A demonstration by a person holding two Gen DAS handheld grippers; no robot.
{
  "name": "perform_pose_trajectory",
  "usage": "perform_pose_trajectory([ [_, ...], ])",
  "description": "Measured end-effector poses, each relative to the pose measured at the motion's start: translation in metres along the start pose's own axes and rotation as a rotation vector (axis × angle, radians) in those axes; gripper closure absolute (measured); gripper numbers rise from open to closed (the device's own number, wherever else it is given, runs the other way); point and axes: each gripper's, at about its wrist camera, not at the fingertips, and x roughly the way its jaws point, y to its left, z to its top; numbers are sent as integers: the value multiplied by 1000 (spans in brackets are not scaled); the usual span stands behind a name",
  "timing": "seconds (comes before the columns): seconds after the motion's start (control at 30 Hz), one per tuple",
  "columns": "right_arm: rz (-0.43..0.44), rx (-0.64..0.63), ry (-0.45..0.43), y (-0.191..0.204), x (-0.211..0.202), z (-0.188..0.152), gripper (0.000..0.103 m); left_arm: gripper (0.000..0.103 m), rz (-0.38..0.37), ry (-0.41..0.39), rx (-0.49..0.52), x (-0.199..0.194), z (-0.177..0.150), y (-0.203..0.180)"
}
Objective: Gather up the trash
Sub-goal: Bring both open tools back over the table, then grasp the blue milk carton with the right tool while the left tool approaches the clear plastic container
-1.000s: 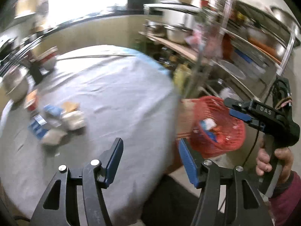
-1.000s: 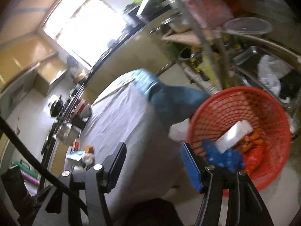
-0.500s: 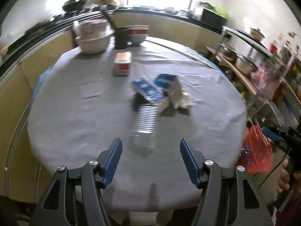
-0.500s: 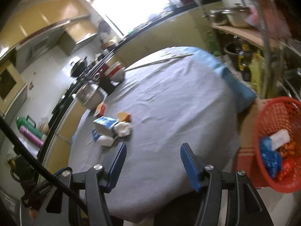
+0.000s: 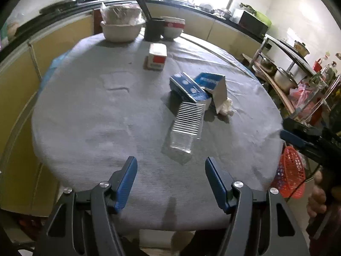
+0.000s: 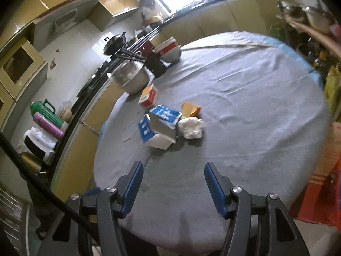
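Both hand-held grippers, left [image 5: 171,178] and right [image 6: 173,180], gape empty over the wrinkly grey-clothed round bench [image 5: 89,115]; a ribbed clear plastic cup [image 5: 185,125] lies mid-frame by blue cardboard cartons [image 5: 187,88].

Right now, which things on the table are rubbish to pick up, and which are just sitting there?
Rubbish to collect:
clear plastic box
blue cartons
crumpled paper
orange wrapper
red basket, where the rubbish goes

Just sitting there:
white bowl
red-rimmed bowls
black chopstick holder
red and white box, though I can't tell if it is rubbish
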Motion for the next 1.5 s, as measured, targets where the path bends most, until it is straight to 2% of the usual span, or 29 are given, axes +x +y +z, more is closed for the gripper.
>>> perform_pose_trajectory([
  [0.17, 63, 31, 46, 9, 21, 20, 40, 36, -33, 26, 19, 20, 11, -10],
  [0.3, 107, 69, 79, 14, 40, 37, 39, 36, -80, 72, -23, 46, 23, -11],
  [0.5, 132, 128, 96, 16, 80, 67, 39, 36, -91, 51, -44, 70, 37, -9],
  [0.53, 132, 132, 97, 17, 84, 71, 39, 40, -93, 51, -44, 72, 38, -8],
  [0.57, 124, 131, 98, 19, 93, 76, 39, 44, -84, 58, -46, 75, 39, -4],
  [0.63, 100, 113, 99, 23, 102, 82, 39, 57, -81, 68, -50, 76, 39, 4],
  [0.87, -17, 92, 139, 23, 147, 91, 39, 60, -50, 96, -165, 76, 34, 60],
  [0.97, -14, 149, 194, 11, 162, 87, 39, 60, -7, 87, -214, 70, 33, 83],
  [1.1, 52, 203, 218, 5, 169, 81, 39, 60, 24, 54, -262, 56, 32, 103],
  [1.2, 50, 180, 241, 13, 172, 76, 39, 59, 49, 19, -217, 40, 33, 99],
  [1.33, 84, 175, 259, 19, 174, 69, 39, 43, 44, -21, -138, 23, 27, 84],
  [1.5, 91, 148, 292, 27, 179, 58, 39, 41, 70, -30, -65, 21, 16, 76],
])
